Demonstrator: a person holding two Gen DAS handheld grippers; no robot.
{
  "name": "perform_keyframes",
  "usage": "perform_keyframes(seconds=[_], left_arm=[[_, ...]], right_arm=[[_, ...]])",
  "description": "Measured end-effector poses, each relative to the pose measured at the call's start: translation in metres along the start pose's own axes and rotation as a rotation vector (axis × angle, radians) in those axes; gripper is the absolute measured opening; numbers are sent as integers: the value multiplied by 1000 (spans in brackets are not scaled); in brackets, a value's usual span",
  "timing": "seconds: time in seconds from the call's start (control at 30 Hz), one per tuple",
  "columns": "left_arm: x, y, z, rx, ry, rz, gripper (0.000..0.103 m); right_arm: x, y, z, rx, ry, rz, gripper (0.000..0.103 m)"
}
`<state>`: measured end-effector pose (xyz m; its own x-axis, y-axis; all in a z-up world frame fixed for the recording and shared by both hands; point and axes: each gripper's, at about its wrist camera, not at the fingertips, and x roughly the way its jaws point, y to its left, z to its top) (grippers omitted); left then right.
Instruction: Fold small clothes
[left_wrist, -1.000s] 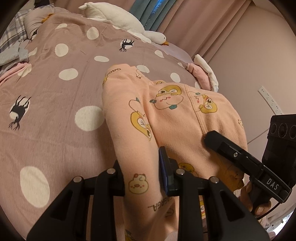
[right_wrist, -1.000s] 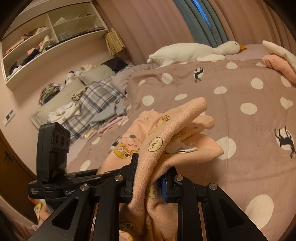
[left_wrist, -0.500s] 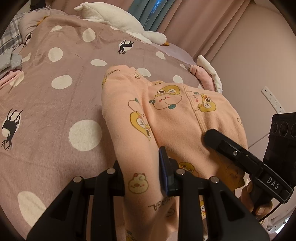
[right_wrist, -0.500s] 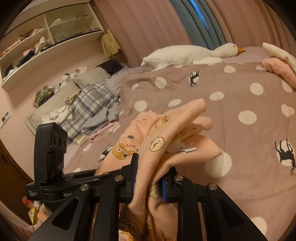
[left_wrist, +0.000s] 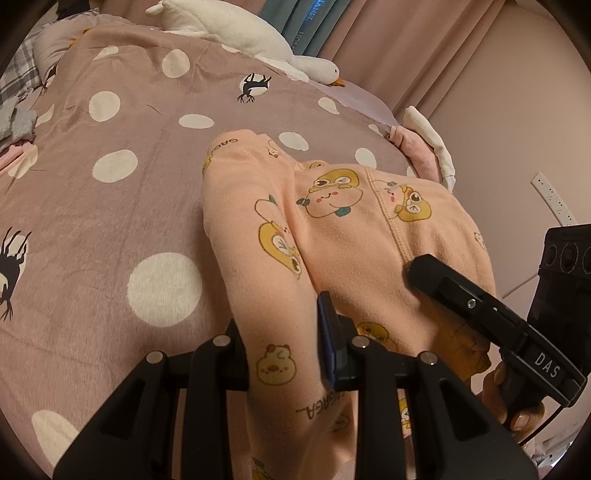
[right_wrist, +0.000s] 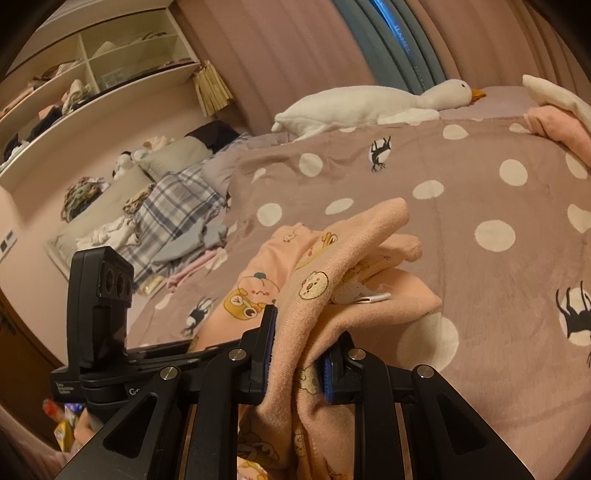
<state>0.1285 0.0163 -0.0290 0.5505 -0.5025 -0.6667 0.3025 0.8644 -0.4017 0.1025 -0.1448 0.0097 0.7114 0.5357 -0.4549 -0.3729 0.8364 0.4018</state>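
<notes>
Both hand-held grippers, L (left_wrist: 284, 332) & R (right_wrist: 299, 343), clamped on peach pyjama top (left_wrist: 332, 229), held just above polka-dot bed (left_wrist: 110, 221). Plush goose (right_wrist: 369, 103) far edge; clothes pile (right_wrist: 177, 221) at left.

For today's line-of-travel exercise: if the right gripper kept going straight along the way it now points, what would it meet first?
Probably the polka-dot bedspread. The right gripper, shut on the peach garment, points slightly downward across the bed; depth is unclear.
</notes>
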Motion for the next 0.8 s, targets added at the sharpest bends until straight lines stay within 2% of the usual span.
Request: perform_keyframes(seconds=[0.8], left_arm=[[39,3,30,38,1,35,26]], right_arm=[[28,-31,23,-1,-6,-20,22]])
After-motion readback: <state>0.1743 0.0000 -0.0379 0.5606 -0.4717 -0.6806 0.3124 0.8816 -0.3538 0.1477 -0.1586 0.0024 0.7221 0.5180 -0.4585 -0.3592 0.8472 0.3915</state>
